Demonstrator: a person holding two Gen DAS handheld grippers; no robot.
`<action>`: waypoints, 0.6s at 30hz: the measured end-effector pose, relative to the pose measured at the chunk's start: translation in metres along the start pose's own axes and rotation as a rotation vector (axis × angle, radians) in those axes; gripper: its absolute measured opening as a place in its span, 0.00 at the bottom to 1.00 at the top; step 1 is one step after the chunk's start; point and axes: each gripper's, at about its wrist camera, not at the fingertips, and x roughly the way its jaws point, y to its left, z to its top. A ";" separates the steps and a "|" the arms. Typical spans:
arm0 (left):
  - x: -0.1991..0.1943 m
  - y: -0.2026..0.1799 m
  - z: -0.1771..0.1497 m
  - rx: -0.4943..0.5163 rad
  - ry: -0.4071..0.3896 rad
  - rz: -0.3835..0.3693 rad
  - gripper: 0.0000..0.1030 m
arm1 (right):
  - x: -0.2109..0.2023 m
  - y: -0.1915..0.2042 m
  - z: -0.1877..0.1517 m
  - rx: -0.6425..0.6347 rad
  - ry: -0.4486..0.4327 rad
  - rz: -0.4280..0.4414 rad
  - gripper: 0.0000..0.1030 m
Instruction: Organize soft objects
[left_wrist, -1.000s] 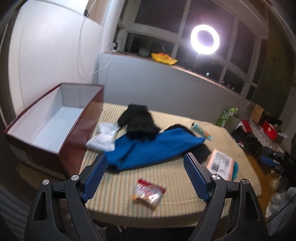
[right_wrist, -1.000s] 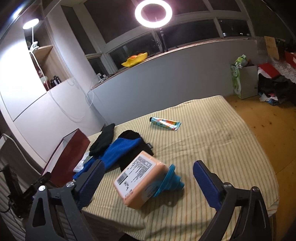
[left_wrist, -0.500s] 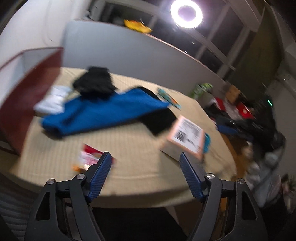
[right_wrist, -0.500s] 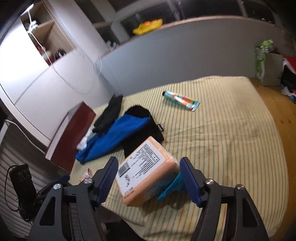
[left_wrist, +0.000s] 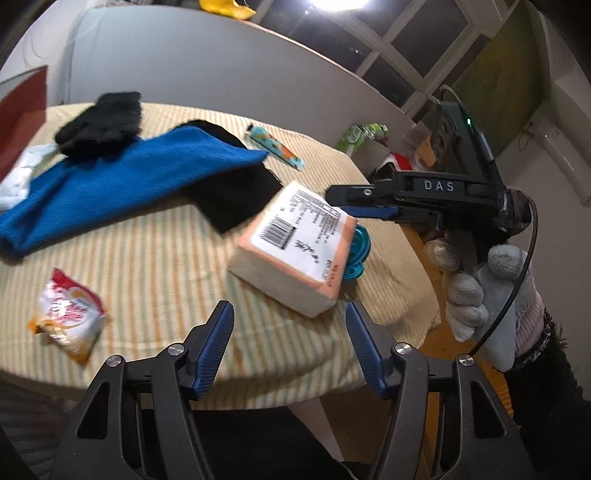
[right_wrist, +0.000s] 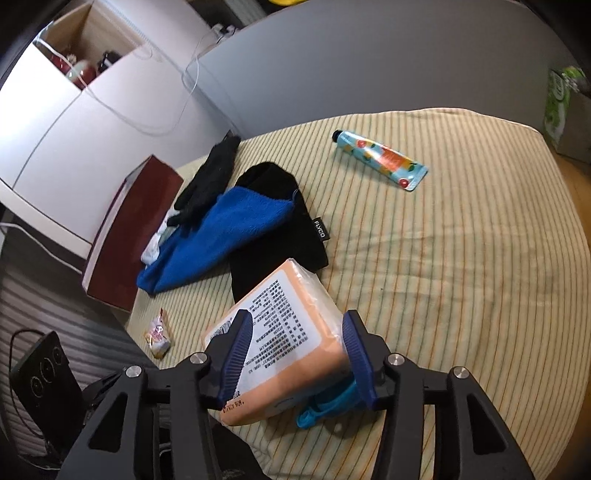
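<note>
The tissue pack (right_wrist: 284, 345), a soft orange block with a white printed label, lies on the striped tabletop (right_wrist: 461, 258) near its front edge, and everything else can be placed from it. Far to its left stands the dark red box (right_wrist: 136, 236) at the tabletop's end, and beside that box a white cloth (left_wrist: 18, 177) peeks out from under the pile. Nearer the pack, a black glove (left_wrist: 101, 123) lies on top of a blue towel (left_wrist: 122, 181), and the towel in turn covers part of a black cloth (right_wrist: 280, 236) whose corner reaches right up to the pack. In front of that pile and left of the pack sits a small snack packet (left_wrist: 68, 314) by itself. A blue folding funnel (right_wrist: 328, 406) is tucked against the pack's right side, touching it. Behind the pack, well apart, lies a printed tube (right_wrist: 380, 158). The left claw (left_wrist: 290, 347) hangs just before the pack with its blue pads spread and nothing between them. The right claw (right_wrist: 297, 356) has its pads on either side of the pack's near end, pressed against it.
</note>
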 end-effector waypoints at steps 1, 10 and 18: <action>0.005 0.000 0.001 -0.007 0.011 -0.004 0.60 | 0.002 0.001 0.001 -0.011 0.007 -0.006 0.45; 0.032 -0.002 0.007 -0.044 0.077 -0.029 0.51 | 0.017 -0.004 0.005 -0.013 0.067 -0.003 0.45; 0.044 0.001 0.011 -0.045 0.095 -0.025 0.40 | 0.023 0.002 0.005 -0.027 0.085 -0.010 0.41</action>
